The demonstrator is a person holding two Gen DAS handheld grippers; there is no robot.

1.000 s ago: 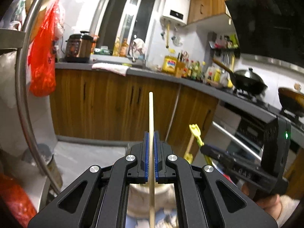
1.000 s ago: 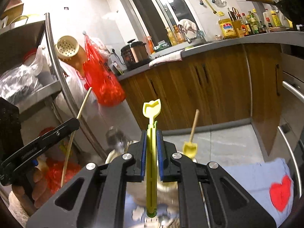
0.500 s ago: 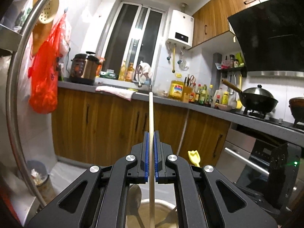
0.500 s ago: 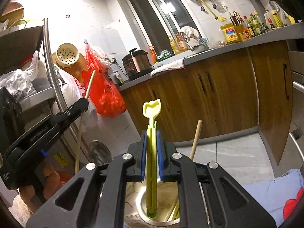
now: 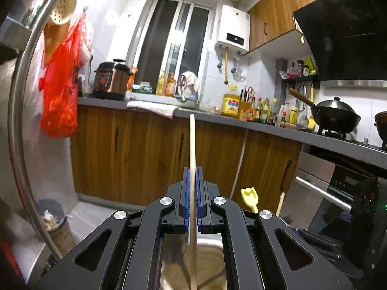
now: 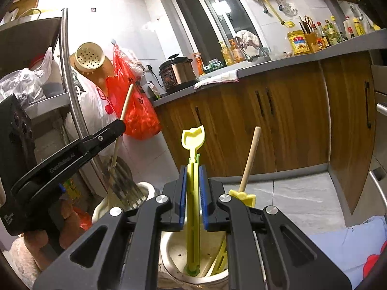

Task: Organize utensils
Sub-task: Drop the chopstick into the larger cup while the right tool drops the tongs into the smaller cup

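Two utensils are being carried upright, handle up and working end down, so each can drop straight into a holder. The left tool (image 5: 192,199) has its blue pads pressed together on the thin wooden handle (image 5: 192,145) of a slotted turner (image 6: 121,181); seen from the right wrist, the slotted metal blade hangs at the mouth of a cream-coloured holder (image 6: 147,187) to the left, though whether it touches the rim I cannot tell. The right tool (image 6: 193,195) pinches a yellow-green plastic utensil (image 6: 193,166), its pads only narrowly apart around the flat shaft, and the lower end reaches down inside a steel utensil holder (image 6: 174,251) directly below, apparently at or close to the perforated bottom. Already standing in that holder is a yellow utensil with a wooden handle (image 6: 249,162), leaning right and away (a neighbour the plastic piece sits just beside). A vertical grip keeps both shafts clear of the rims. My guess is that both pieces are near release.
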